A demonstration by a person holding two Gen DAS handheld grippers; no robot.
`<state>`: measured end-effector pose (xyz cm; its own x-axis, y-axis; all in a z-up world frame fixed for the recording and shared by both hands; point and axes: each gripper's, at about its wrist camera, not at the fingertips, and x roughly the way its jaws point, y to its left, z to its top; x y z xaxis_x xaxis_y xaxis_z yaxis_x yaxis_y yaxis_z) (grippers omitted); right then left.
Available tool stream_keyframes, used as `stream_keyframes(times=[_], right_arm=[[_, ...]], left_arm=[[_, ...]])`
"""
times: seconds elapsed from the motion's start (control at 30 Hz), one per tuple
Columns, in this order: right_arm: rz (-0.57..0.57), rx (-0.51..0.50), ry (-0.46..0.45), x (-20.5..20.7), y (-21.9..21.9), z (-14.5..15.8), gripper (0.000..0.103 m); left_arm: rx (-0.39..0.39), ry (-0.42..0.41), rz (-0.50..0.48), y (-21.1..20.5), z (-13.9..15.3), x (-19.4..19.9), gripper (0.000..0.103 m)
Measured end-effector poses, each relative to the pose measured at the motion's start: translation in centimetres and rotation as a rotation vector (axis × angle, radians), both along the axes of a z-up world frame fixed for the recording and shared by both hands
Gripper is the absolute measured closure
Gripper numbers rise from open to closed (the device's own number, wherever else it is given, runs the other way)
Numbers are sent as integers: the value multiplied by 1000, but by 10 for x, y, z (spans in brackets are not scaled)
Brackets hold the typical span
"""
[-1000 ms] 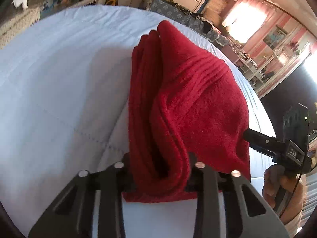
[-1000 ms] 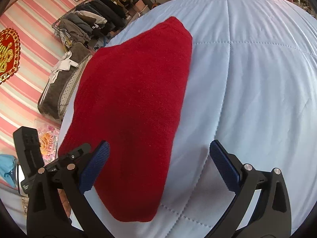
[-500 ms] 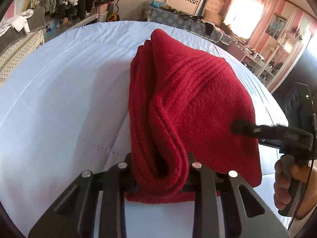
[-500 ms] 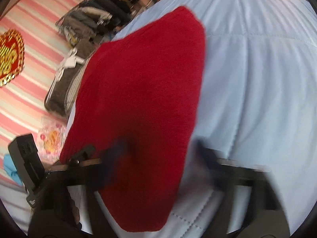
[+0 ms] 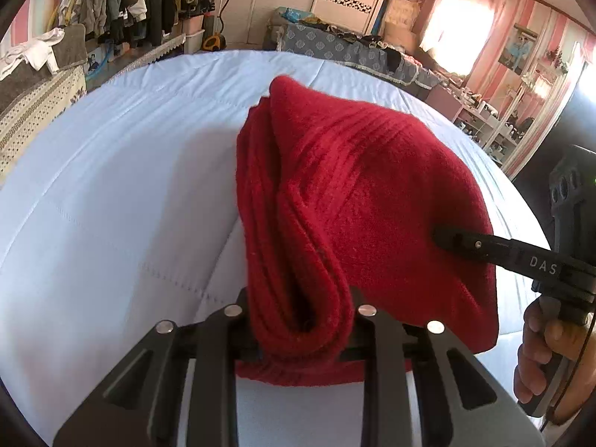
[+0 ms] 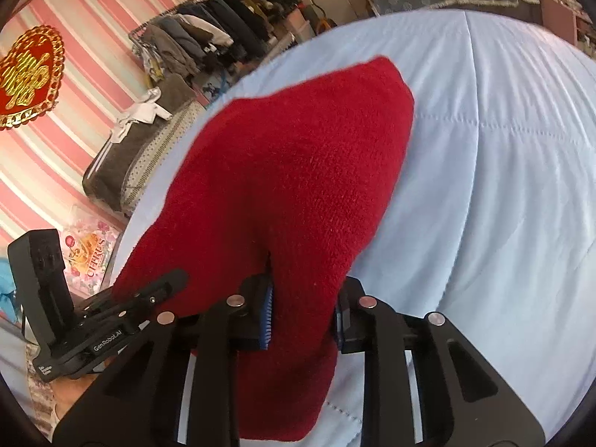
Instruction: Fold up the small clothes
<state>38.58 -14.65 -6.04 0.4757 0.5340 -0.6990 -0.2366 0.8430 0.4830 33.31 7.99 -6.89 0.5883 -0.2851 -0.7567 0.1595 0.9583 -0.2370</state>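
A red knitted garment (image 5: pixel 372 201) lies folded on a pale blue quilt (image 5: pixel 123 193). My left gripper (image 5: pixel 300 320) is shut on a thick bunched roll of its near edge. In the right wrist view the same red garment (image 6: pixel 294 186) fills the centre, and my right gripper (image 6: pixel 303 316) is shut on its near edge, blue pads pinching the fabric. The right gripper's finger (image 5: pixel 484 247) shows in the left wrist view, reaching in from the right onto the cloth. The left gripper (image 6: pixel 149 298) shows at the left in the right wrist view.
The quilt (image 6: pixel 503 171) covers a bed. A rack of hanging clothes (image 5: pixel 141 0) stands at the back left, a grey patterned sofa (image 5: pixel 335 44) behind the bed. A stack of folded blankets (image 6: pixel 138 164) lies beside the bed on the left.
My right gripper moved in from open beside the garment and closed on its edge. The left gripper kept its hold and the cloth lifted a little.
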Motion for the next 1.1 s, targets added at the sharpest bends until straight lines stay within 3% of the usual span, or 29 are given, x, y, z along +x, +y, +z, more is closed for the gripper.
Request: stream_keyframes(times=[0.33, 0.63, 0.77, 0.97, 1.07, 1.1], right_arm=[[-22, -49, -137, -25, -51, 52, 79], [-116, -148, -196, -74, -184, 81, 79], [-160, -164, -172, -116, -255, 62, 79], [-191, -159, -55, -150, -311, -1, 77], [-199, -189, -41, -161, -313, -20, 63], [-211, -203, -43, -164, -310, -22, 51]], left_arm=[[-11, -78, -73, -50, 41, -7, 78], [-76, -112, -193, -181, 55, -27, 78], [-67, -108, -230, -250, 38, -61, 78], [-39, -16, -206, -300, -15, -92, 78], [-19, -28, -172, -296, -24, -105, 70], [-14, -29, -168, -294, -26, -108, 67]])
